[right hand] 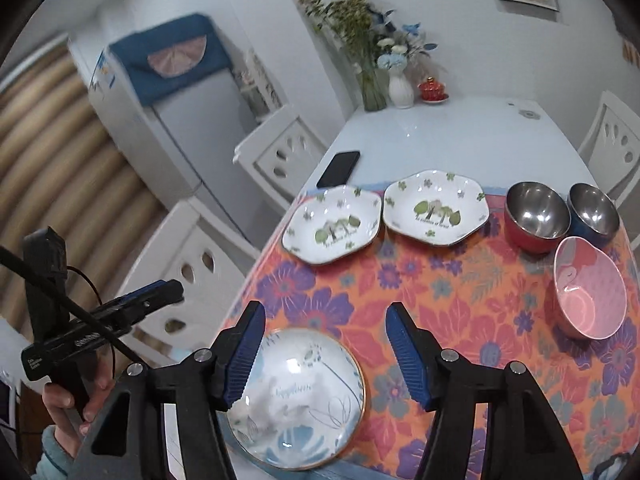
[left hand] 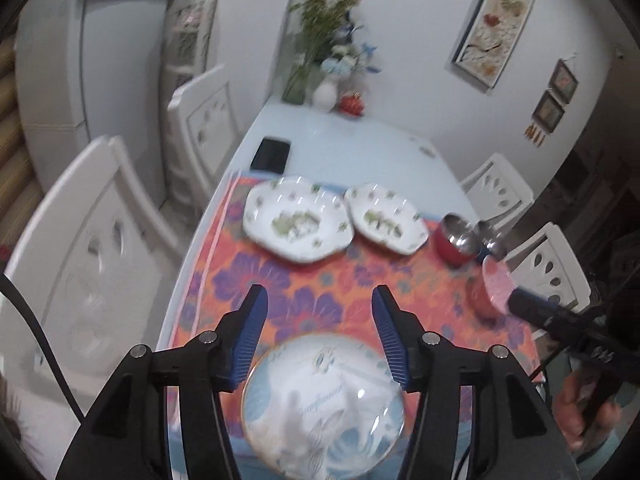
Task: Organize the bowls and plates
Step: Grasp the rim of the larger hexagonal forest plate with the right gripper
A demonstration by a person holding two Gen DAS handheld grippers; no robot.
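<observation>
A round blue-and-white plate lies at the near edge of the flowered cloth; it also shows in the right wrist view. Two white plates with tree prints lie side by side further back. A red steel bowl, a blue steel bowl and a pink bowl stand at the right. My left gripper is open above the round plate. My right gripper is open, just right of and above the same plate.
A black phone lies on the bare white table behind the cloth. Vases with flowers and a red pot stand at the far end. White chairs flank the table; a fridge stands at the left.
</observation>
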